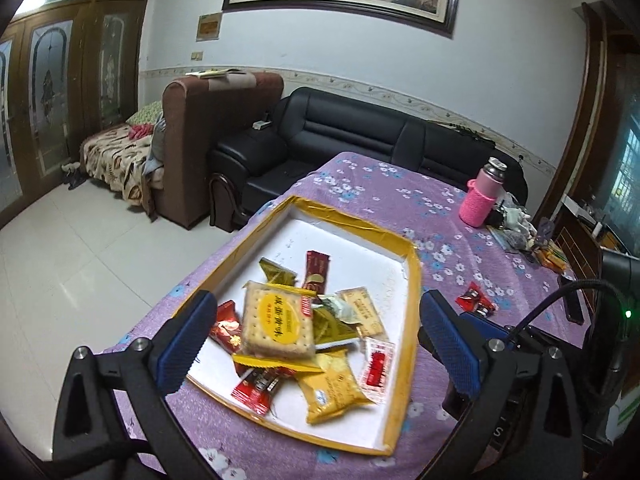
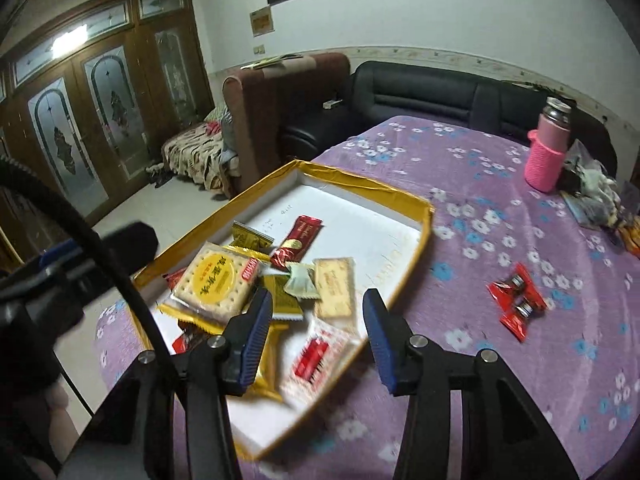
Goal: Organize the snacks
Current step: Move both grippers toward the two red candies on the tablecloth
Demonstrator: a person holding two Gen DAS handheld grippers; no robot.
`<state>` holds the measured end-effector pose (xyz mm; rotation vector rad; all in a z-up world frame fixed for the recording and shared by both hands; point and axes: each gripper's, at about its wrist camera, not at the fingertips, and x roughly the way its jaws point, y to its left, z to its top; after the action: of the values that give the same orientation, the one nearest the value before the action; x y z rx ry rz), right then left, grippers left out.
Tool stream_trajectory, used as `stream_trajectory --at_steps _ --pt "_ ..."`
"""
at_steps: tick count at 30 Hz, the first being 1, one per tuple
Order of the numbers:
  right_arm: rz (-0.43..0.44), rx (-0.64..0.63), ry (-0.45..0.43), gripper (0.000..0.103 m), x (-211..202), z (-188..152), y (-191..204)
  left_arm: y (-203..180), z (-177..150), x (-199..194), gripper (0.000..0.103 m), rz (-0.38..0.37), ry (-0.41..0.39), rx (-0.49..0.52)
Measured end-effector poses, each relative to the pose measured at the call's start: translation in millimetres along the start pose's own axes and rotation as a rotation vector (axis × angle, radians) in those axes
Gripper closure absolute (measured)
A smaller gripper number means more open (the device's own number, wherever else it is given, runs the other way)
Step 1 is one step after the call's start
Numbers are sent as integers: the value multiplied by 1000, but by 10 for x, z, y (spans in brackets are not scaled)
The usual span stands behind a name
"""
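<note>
A shallow gold-rimmed box point(image 1: 408, 288) point(image 2: 416, 248) lies on the purple floral tablecloth and holds several wrapped snacks. A large cracker pack point(image 1: 278, 322) point(image 2: 216, 282) lies on top of the pile. A red snack packet point(image 1: 476, 300) point(image 2: 518, 304) lies on the cloth outside the box, to its right. My left gripper point(image 1: 316, 332) is open and empty, hovering over the box's near end. My right gripper point(image 2: 318, 316) is open and empty above the box's near right corner, over a red-and-white packet point(image 2: 316, 360).
A pink bottle point(image 1: 482, 196) point(image 2: 548, 152) stands at the table's far right beside a clutter of small items point(image 1: 520, 224). A black sofa point(image 1: 340, 132) and a brown armchair point(image 1: 208, 128) stand beyond the table. Tiled floor lies to the left.
</note>
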<state>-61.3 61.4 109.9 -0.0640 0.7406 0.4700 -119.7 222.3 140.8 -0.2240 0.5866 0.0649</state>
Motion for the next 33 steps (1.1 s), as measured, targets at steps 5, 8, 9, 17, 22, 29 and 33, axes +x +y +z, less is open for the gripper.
stream_trajectory --at_steps 5,8,9,17,22,29,33 --pt "-4 45 -34 53 -233 -105 -166 -209 -34 -115 2 -10 -4 40" --pt "-9 65 -59 53 -364 -149 -272 -337 -56 -189 2 -13 -12 66" --pt "-10 72 -68 52 -408 -164 -309 -375 -64 -214 2 -12 -15 75" --pt "-24 115 -120 51 -699 -290 -593 -713 -135 -345 2 -11 -31 147" --pt "-32 149 -141 50 -826 -372 -770 -907 -195 -388 2 -17 -30 191" --pt "-44 192 -158 48 -941 -485 -1016 -1138 -266 -379 2 -21 -12 242" --pt "-50 215 -157 47 -964 -533 -1155 -1237 -310 -340 2 -25 4 261"
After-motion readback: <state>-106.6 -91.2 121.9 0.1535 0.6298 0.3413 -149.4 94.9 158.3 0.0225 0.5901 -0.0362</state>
